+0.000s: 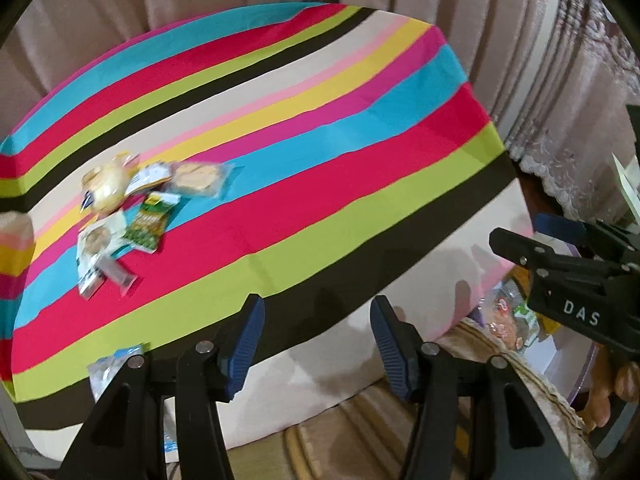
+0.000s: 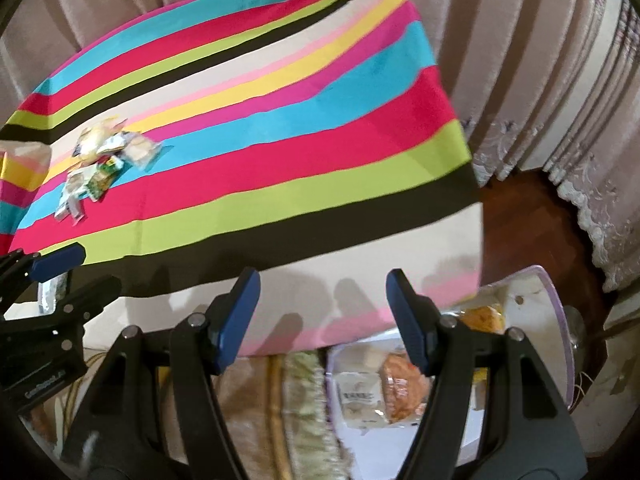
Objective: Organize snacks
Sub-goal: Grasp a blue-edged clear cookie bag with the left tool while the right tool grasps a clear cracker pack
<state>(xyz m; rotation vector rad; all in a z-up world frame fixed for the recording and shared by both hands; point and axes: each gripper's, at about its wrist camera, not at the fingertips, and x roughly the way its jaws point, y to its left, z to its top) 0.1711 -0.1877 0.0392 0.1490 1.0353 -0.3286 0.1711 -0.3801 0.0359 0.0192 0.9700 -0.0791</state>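
A pile of snack packets (image 1: 132, 208) lies on the striped tablecloth (image 1: 320, 152) at the table's left; it also shows in the right wrist view (image 2: 100, 164). One loose blue-and-clear packet (image 1: 112, 364) lies at the near edge. My left gripper (image 1: 316, 344) is open and empty over the table's near edge. My right gripper (image 2: 320, 320) is open and empty, above a clear tray (image 2: 552, 320) below the table that holds several snack packets (image 2: 384, 392). The right gripper also shows in the left wrist view (image 1: 560, 272).
Beige curtains (image 1: 540, 60) hang behind and to the right of the table. A lace-trimmed cloth (image 2: 592, 208) hangs at right over dark wooden floor (image 2: 532, 220). A patterned rug (image 2: 304, 408) lies below the table's near edge.
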